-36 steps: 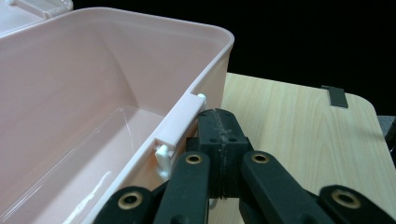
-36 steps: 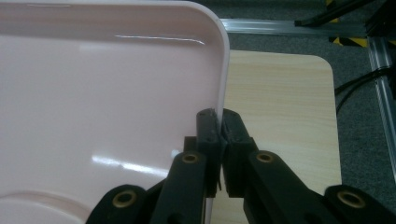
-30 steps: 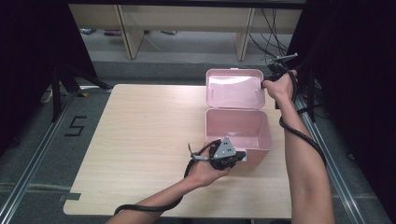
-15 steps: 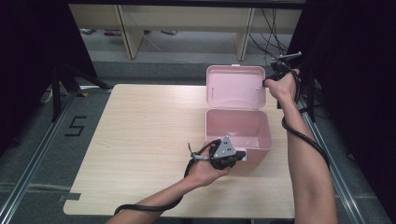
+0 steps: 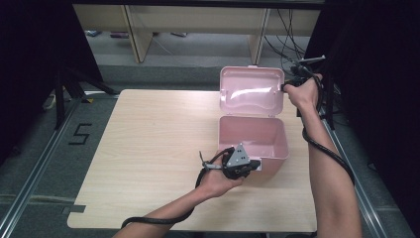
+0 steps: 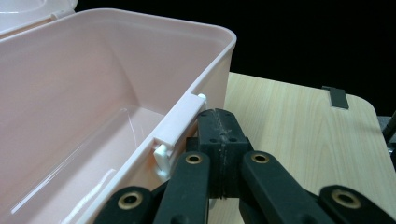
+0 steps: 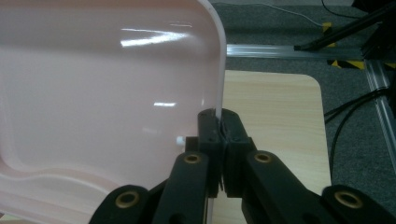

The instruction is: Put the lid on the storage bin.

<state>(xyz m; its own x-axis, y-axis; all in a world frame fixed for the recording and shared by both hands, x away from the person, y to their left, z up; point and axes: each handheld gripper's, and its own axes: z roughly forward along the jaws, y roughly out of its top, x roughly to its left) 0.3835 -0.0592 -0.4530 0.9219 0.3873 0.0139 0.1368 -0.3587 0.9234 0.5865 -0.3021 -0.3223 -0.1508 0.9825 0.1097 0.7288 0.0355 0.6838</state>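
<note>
My left gripper (image 6: 219,126): jaws pressed together beside the pink box (image 6: 84,93) latch (image 6: 180,123).
My right gripper (image 7: 219,126): pinching the upright lid (image 7: 107,84) edge.

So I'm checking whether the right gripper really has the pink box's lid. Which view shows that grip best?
The right gripper view: the right gripper is shut on the lid edge, seen close up. The high view shows that gripper at the raised lid's right edge, too small to judge. The left gripper view catches just a lid corner.
</note>
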